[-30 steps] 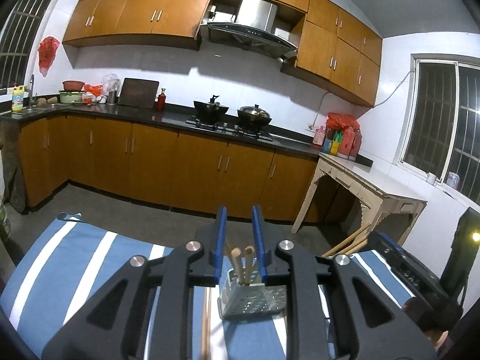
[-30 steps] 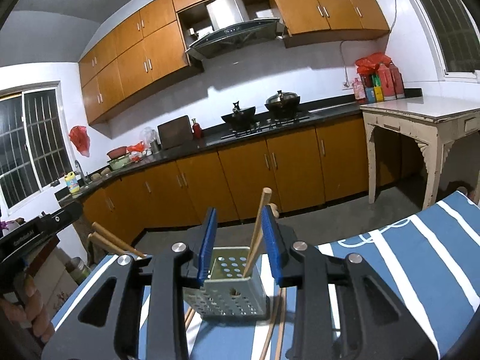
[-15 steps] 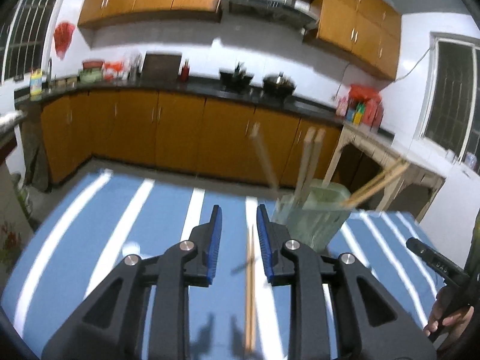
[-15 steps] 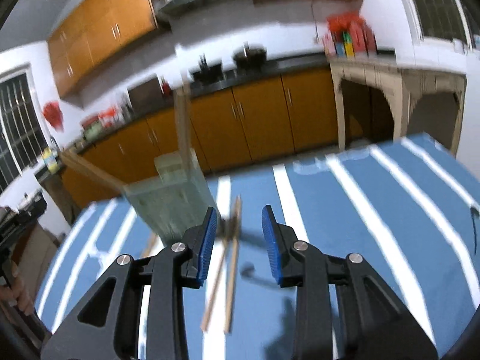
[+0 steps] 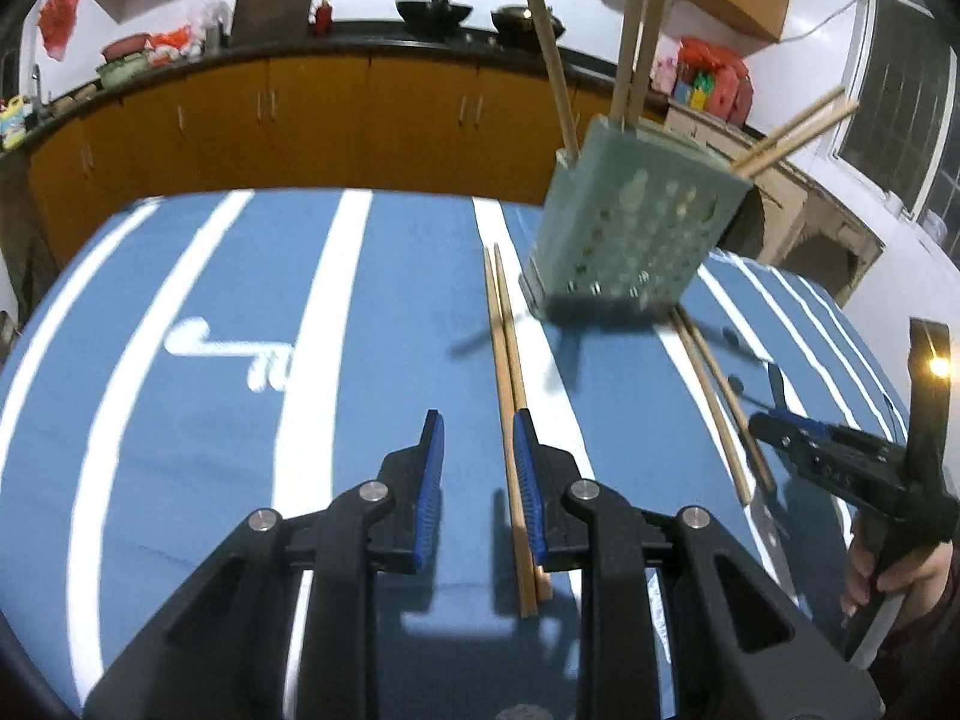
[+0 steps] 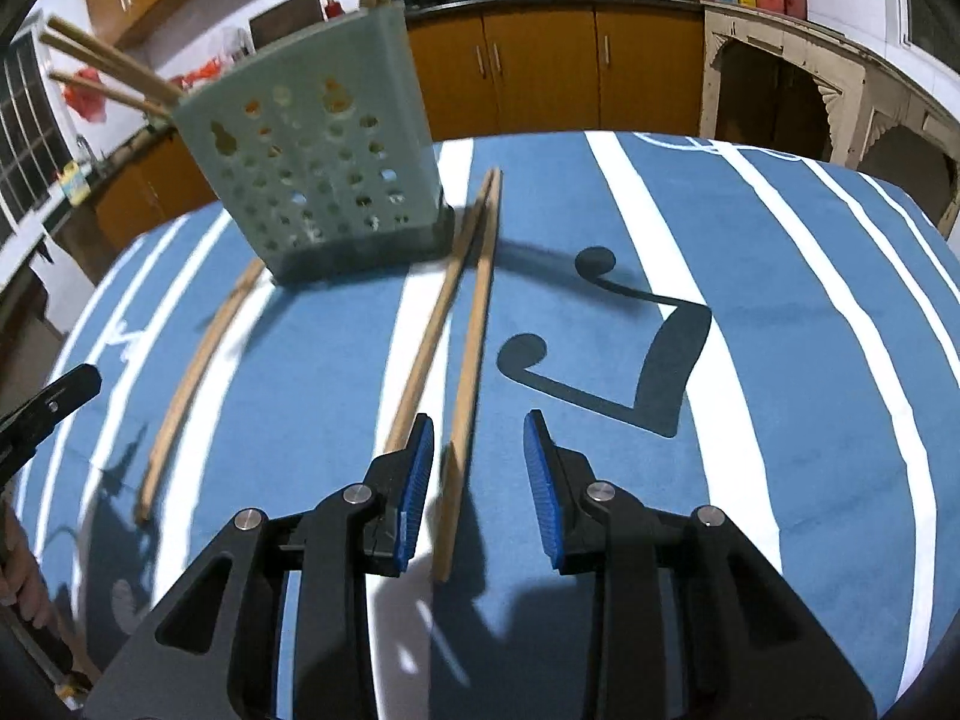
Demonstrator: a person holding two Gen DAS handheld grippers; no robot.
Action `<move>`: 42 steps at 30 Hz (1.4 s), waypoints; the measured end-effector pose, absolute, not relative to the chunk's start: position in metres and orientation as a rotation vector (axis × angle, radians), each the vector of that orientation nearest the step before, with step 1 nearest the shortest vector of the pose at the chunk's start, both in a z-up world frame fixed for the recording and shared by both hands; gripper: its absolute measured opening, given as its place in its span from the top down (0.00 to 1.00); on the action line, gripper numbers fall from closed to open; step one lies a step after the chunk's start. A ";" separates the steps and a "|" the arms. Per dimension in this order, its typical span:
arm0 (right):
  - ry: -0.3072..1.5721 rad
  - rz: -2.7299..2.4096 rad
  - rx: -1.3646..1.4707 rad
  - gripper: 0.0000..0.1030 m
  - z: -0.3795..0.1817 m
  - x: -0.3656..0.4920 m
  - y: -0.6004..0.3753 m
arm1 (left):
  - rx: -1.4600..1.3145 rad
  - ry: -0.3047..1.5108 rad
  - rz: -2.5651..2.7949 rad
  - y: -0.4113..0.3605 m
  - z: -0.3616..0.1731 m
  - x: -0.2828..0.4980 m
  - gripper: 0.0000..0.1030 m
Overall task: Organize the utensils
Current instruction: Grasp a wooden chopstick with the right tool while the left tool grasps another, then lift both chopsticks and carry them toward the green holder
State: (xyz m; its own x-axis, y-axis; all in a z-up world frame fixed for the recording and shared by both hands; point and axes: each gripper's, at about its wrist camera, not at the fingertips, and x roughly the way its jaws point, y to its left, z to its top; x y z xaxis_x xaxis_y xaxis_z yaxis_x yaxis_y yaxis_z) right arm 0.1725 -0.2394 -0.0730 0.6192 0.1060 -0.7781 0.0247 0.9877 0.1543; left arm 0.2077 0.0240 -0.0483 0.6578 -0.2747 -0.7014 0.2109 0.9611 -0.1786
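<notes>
2 chopsticks [image 5: 507,384] lie between left claw [image 5: 477,456] pads.

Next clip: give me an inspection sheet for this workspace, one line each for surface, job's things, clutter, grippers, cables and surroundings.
Surface: blue striped cloth, lying flat.
Job's things: green perforated holder upright, standing chopsticks in it; in the left wrist view, first loose pair lies left of it, second loose pair right.
Clutter: nothing seen.
Grippers: left gripper jaws open, having just been opening, first pair in the gap, unclamped; right gripper jaws open over the second pair.
Cables: nothing seen on the cloth.
Surroundings: kitchen counter with pots, cabinets below.
</notes>
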 end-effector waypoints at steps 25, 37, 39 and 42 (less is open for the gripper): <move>0.879 -0.033 0.127 0.92 -0.076 0.172 -0.255 | 0.030 0.904 -0.290 -0.009 -0.084 0.222 0.84; 0.865 -0.125 0.162 0.92 -0.076 0.174 -0.285 | -0.057 0.904 -0.114 0.032 -0.083 0.239 0.92; 0.861 -0.129 0.164 0.92 -0.076 0.174 -0.288 | -0.066 0.902 -0.104 0.039 -0.083 0.240 0.91; 0.858 -0.138 0.128 0.92 -0.077 0.174 -0.284 | -0.066 0.895 -0.103 0.041 -0.083 0.240 0.91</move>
State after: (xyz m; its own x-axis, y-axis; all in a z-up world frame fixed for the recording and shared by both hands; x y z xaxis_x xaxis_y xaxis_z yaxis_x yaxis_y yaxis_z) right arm 0.1745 -0.2838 -0.0769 0.6463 -0.0700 -0.7599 0.1726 0.9834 0.0562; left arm 0.2403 0.0409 -0.0826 0.6213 -0.1173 -0.7748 0.0620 0.9930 -0.1006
